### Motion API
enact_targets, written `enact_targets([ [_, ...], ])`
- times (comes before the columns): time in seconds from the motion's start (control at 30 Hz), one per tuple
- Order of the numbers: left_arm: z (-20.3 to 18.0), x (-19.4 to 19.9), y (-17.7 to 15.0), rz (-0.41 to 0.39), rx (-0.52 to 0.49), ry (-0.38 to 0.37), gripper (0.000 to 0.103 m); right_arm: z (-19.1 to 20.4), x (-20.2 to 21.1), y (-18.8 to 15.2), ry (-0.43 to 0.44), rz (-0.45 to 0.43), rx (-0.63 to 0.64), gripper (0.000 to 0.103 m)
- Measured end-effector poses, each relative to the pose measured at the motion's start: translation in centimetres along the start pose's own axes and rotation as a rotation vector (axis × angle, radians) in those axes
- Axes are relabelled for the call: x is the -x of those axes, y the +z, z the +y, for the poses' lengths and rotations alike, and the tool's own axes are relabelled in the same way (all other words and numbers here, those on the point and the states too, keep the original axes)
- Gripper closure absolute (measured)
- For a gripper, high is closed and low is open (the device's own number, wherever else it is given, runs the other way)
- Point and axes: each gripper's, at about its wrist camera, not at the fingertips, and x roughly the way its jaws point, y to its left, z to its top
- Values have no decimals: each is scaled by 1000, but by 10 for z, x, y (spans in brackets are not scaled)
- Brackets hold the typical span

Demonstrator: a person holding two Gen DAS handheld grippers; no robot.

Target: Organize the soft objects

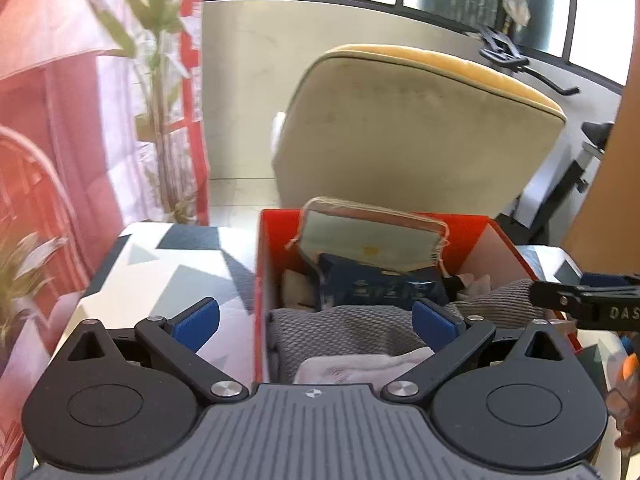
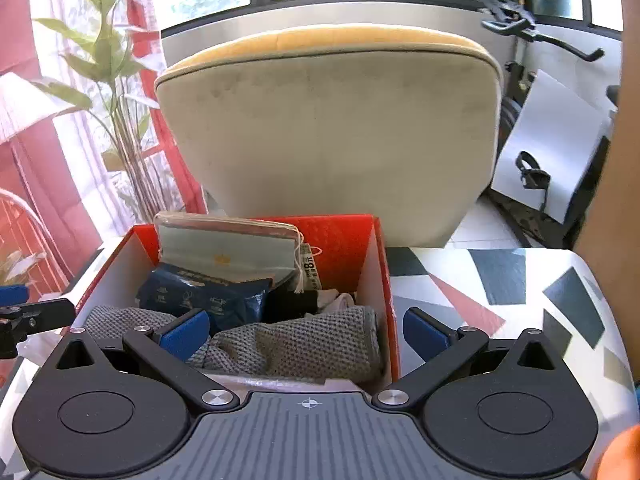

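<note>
A red box (image 1: 262, 280) (image 2: 340, 236) stands on the patterned table. A grey knitted cloth (image 1: 352, 328) (image 2: 304, 344) lies crumpled across its front. Behind it sit a dark blue packet (image 1: 376, 284) (image 2: 208, 292) and a pale green pack in clear wrap (image 1: 368, 240) (image 2: 224, 244). A white cloth (image 1: 360, 364) shows at the box's near edge. My left gripper (image 1: 316, 316) hovers open over the box's left wall, holding nothing. My right gripper (image 2: 306, 332) is open over the right wall, also with nothing in it. Each gripper's tip pokes into the other's view.
The table top (image 1: 168, 272) (image 2: 500, 288) has a geometric print and runs left and right of the box. A beige chair back (image 1: 400, 128) (image 2: 328, 132) rises just behind it. A leafy plant (image 2: 112, 80) and red curtains stand at the left, an exercise bike (image 2: 532, 28) at the right.
</note>
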Motion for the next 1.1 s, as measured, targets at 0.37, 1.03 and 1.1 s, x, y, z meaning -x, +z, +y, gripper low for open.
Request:
enact_targets([
  [0.37,15,33,-2,-33,49,42,0,9,38,-13,8,-56,-19,0],
  [1.03,-11,208,-22,-212,25,143,0,54,208,-37,-54,-147,4,0],
  [1.1,-16,232,-27,-244,25,140,0,60,231,-40,-72,-158,7,0],
])
